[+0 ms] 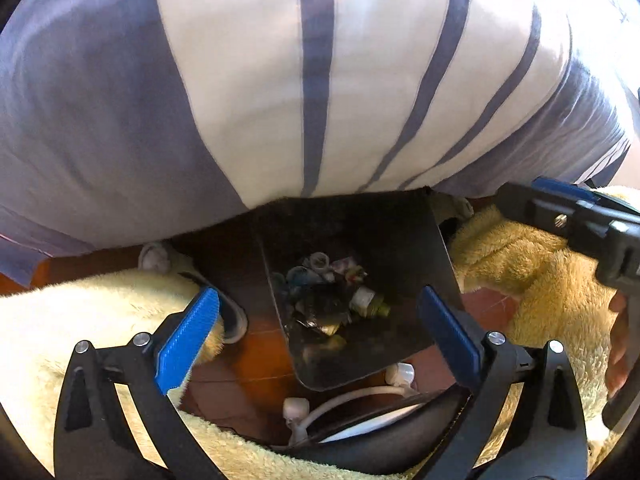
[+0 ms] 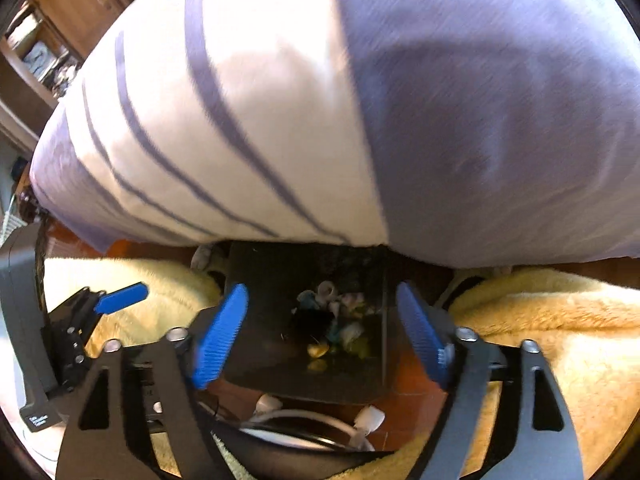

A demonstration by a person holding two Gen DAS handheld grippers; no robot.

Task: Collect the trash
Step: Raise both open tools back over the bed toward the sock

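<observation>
A black bin stands on the floor below me, between two furry yellow trouser legs. It holds a pile of trash: bottle caps, a small bottle and wrappers. It also shows in the right wrist view with the same trash. My left gripper is open and empty above the bin's near rim. My right gripper is open and empty above the bin too. The right gripper's body shows at the right edge of the left wrist view.
A white shirt with purple stripes fills the upper half of both views. Yellow fleece legs flank the bin. A slipper with white straps lies near its front, on red-brown floor. Wooden furniture stands far left.
</observation>
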